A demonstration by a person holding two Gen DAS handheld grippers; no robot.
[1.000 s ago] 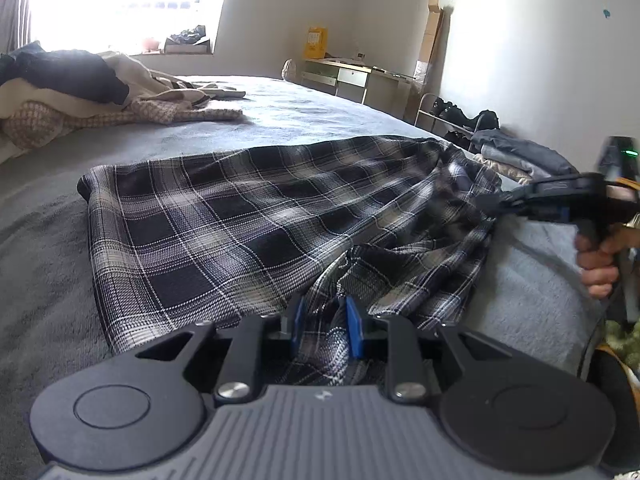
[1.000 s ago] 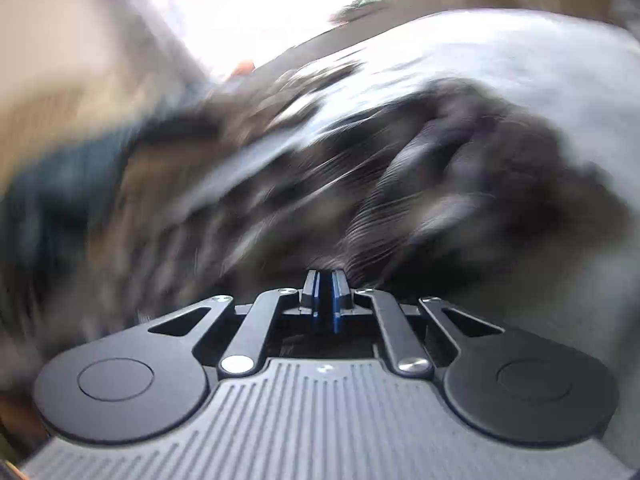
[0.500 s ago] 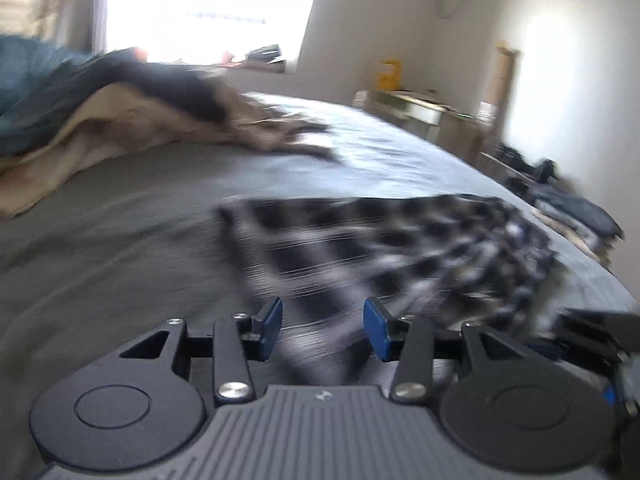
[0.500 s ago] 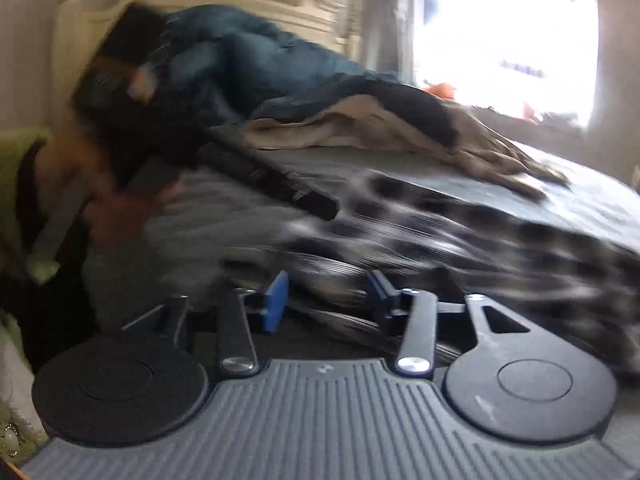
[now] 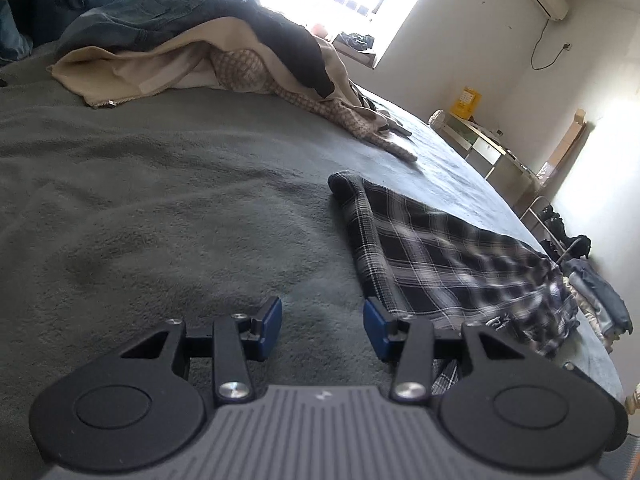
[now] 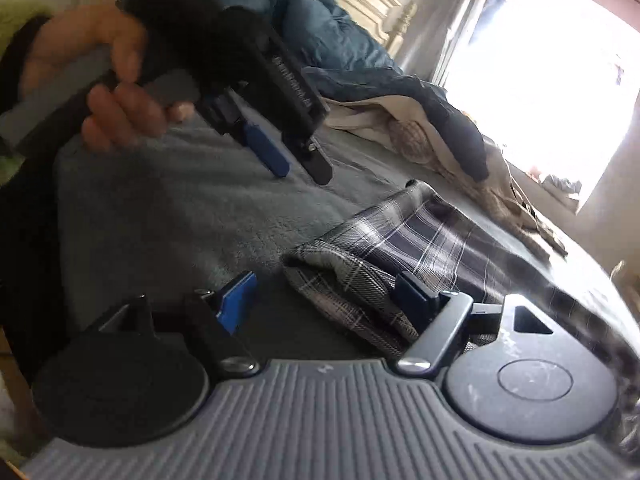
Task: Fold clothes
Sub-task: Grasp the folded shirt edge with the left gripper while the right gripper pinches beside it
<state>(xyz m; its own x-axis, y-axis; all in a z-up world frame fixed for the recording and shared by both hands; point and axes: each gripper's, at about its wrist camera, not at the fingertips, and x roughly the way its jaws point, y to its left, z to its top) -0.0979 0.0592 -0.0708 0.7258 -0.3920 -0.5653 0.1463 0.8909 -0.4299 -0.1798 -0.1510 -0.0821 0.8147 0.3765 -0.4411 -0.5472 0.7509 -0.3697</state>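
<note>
The plaid garment lies flat on the grey bed, near the bed's near edge, well apart from the heap of clothes toward the window side. The left gripper hangs over bare bed just beside the garment's folded edge, fingers spread, nothing between them. The right gripper has just been opening its fingers; a rolled corner of the garment lies between them, against the right finger, unpinched. A hand holds the left gripper.

A grey-blanketed bed carries a folded plaid garment — and, farther back, heaped clothes.
</note>
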